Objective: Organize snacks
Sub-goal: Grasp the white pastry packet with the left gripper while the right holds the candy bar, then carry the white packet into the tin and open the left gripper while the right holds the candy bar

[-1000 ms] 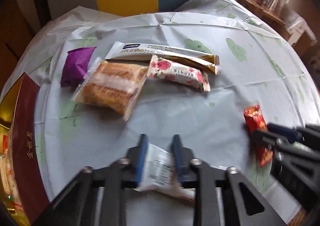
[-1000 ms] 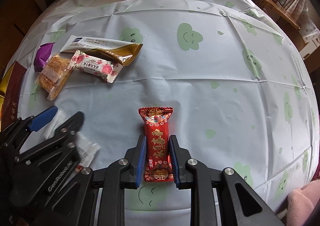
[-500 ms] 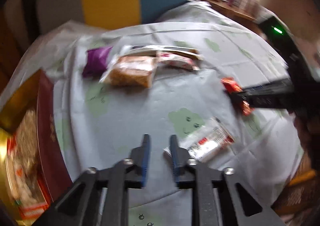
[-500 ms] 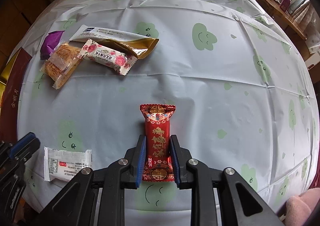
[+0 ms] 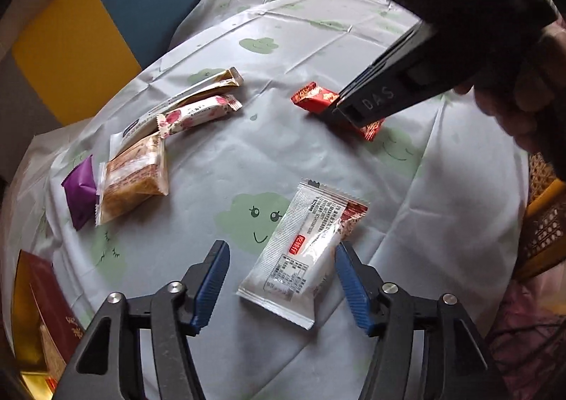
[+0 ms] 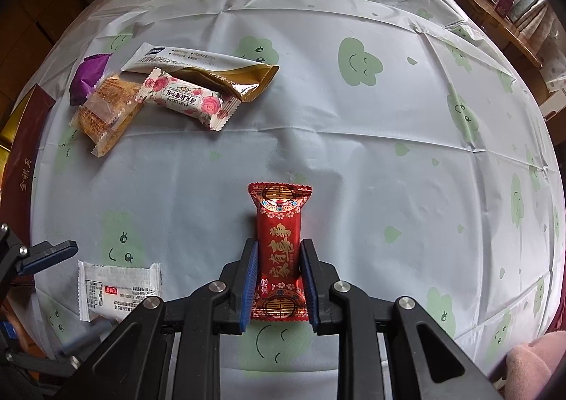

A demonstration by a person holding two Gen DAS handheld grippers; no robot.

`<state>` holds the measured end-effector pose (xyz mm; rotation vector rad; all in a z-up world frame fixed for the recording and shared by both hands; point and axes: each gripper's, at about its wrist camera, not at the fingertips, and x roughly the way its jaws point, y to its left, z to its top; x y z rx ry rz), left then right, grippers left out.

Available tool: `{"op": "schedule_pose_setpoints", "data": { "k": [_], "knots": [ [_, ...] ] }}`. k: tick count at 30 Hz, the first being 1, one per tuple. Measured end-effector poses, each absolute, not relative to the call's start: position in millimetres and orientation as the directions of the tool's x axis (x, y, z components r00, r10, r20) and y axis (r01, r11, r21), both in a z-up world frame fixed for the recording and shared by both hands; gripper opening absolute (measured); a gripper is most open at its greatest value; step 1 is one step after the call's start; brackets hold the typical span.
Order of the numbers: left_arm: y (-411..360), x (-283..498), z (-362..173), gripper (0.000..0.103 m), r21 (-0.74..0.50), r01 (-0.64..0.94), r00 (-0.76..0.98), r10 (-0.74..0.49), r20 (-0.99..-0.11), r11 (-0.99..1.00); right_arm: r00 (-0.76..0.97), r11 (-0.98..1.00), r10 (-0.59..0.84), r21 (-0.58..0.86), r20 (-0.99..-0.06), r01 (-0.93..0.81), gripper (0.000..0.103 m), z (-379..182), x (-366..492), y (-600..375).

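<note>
A cloud-print tablecloth (image 6: 353, 159) covers the table. The right gripper (image 6: 277, 279) clamps the red snack packet (image 6: 279, 240) at six o'clock. The left gripper (image 5: 279, 279) gapes wide around the white sachet (image 5: 304, 255), which lies askew; closing now would likely pinch only a corner, letting the slick wrapper slip.
</note>
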<state>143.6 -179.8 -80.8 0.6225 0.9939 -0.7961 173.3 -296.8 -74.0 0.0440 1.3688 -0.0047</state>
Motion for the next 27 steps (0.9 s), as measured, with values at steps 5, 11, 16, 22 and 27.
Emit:
{"op": "schedule_pose_setpoints", "data": {
  "k": [5,11,16,22,27],
  "knots": [
    [-179,147,-89,0.048,0.007,0.787,0.274,-0.339,-0.9,0.617,0.202,0.999,0.021,0.027,-0.979,0.027,0.024,-74,174,-297],
    [-163,128,-84,0.034,-0.025,0.695,0.337,-0.356,-0.872,0.719,0.218,1.0,-0.012,-0.012,-0.976,-0.002,0.023,-75,174,-290],
    [-136,111,-62,0.034,-0.055,0.597,0.409,-0.362,-0.837,0.8,0.229,0.999,-0.025,-0.032,-0.973,-0.028,0.023,-75,172,-284],
    [-102,100,-31,0.034,-0.018,0.476,0.519,-0.298,-0.801,0.879,0.234,0.998,-0.034,-0.043,-0.972,-0.036,0.024,-76,168,-280],
    [-70,92,-11,0.034,0.02,0.38,0.594,-0.228,-0.772,0.925,0.238,0.998,-0.039,-0.051,-0.97,-0.043,0.024,-79,165,-275]
  ]
}}
